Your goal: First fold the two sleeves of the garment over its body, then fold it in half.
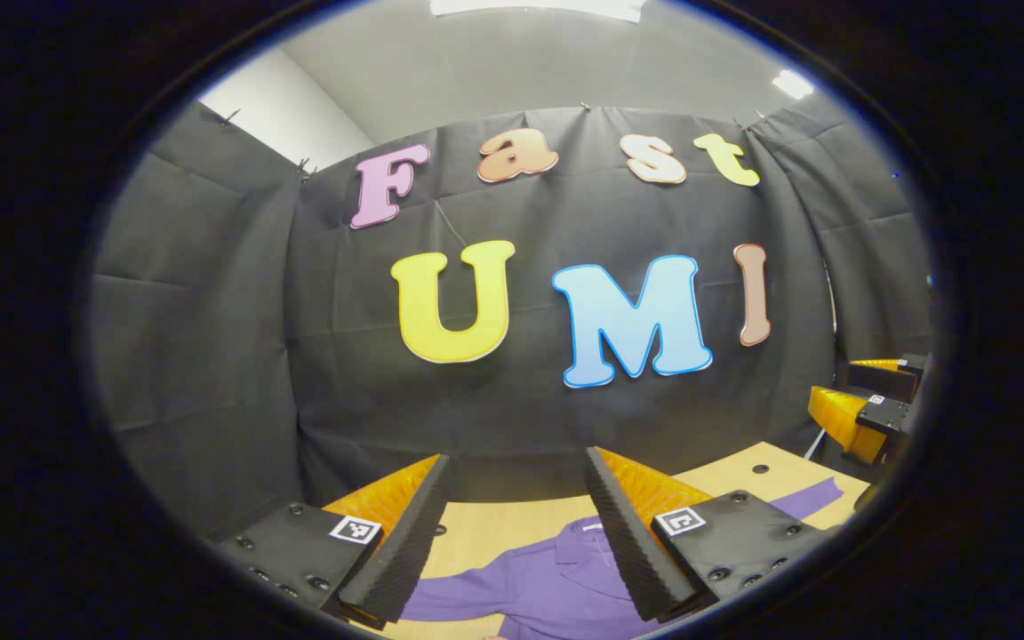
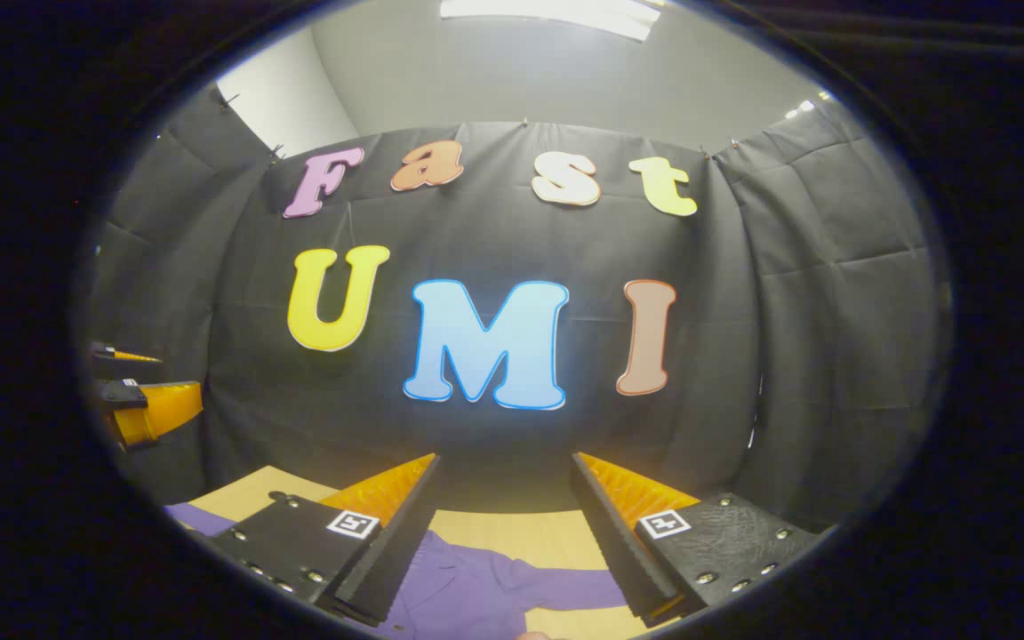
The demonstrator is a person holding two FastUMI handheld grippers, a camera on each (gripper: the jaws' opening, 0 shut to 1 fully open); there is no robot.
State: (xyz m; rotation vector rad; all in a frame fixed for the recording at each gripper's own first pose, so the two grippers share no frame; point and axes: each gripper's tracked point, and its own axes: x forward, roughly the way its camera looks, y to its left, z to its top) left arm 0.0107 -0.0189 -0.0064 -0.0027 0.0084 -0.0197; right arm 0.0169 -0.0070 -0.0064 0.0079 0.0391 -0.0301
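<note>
Both held high, jaws wide apart, gripping nothing: left gripper (image 1: 516, 524), right gripper (image 2: 503, 524). Below them, flat on the table (image 1: 494, 524): purple shirt (image 1: 539, 587), sleeves stretched out sideways, one nearer each gripper.

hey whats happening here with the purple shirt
A person holds a gripper in each hand above a purple shirt spread flat on a wooden table. The left gripper and right gripper are both open and hold nothing. The sleeves lie stretched out to the sides, so no fold has been made yet.
</note>
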